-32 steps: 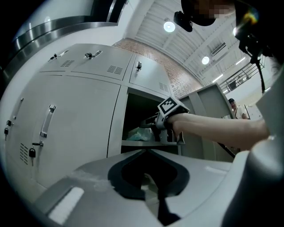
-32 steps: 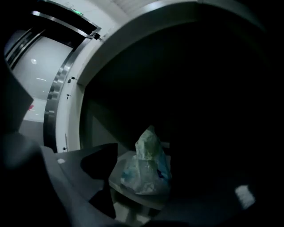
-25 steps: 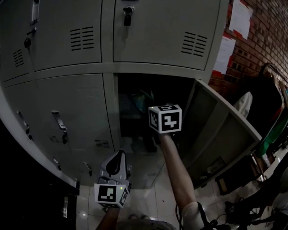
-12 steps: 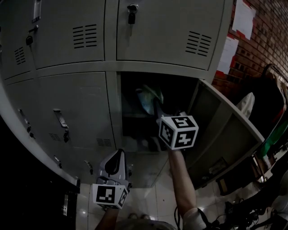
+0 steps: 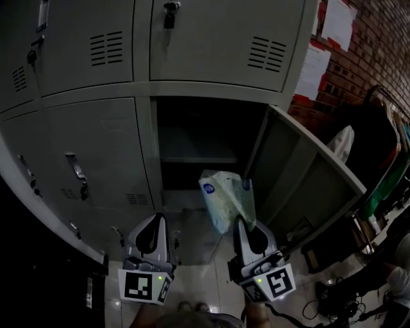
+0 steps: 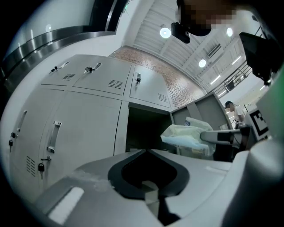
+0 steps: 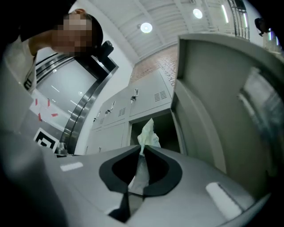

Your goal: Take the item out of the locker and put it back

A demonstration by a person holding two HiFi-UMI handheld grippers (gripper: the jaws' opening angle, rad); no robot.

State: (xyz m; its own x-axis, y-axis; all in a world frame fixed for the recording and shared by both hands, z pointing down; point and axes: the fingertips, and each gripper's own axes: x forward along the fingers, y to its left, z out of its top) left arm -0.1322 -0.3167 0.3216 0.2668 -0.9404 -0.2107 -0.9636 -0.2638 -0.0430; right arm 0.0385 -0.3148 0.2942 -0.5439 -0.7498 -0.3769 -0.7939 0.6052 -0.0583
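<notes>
A pale green and white soft plastic packet (image 5: 224, 195) hangs in front of the open locker (image 5: 198, 138), outside its dark compartment. My right gripper (image 5: 240, 221) is shut on the packet's lower edge, just below the opening and beside the swung-out door (image 5: 301, 186). In the right gripper view the packet (image 7: 148, 135) sticks up from the pinched jaws of the right gripper (image 7: 143, 148). My left gripper (image 5: 155, 218) stands left of it, jaws together and empty. The left gripper view shows the left gripper (image 6: 145, 150), with the packet (image 6: 186, 135) off to its right.
Closed grey lockers with handles (image 5: 73, 170) and key locks (image 5: 168, 14) stand to the left and above. A brick wall with white papers (image 5: 314, 67) is at the right. Clothes, bags and cables (image 5: 365, 211) crowd the floor on the right. Pale tiles lie below.
My right gripper has drawn back out of the locker toward me and downward, with the packet in it. The left gripper has hardly moved.
</notes>
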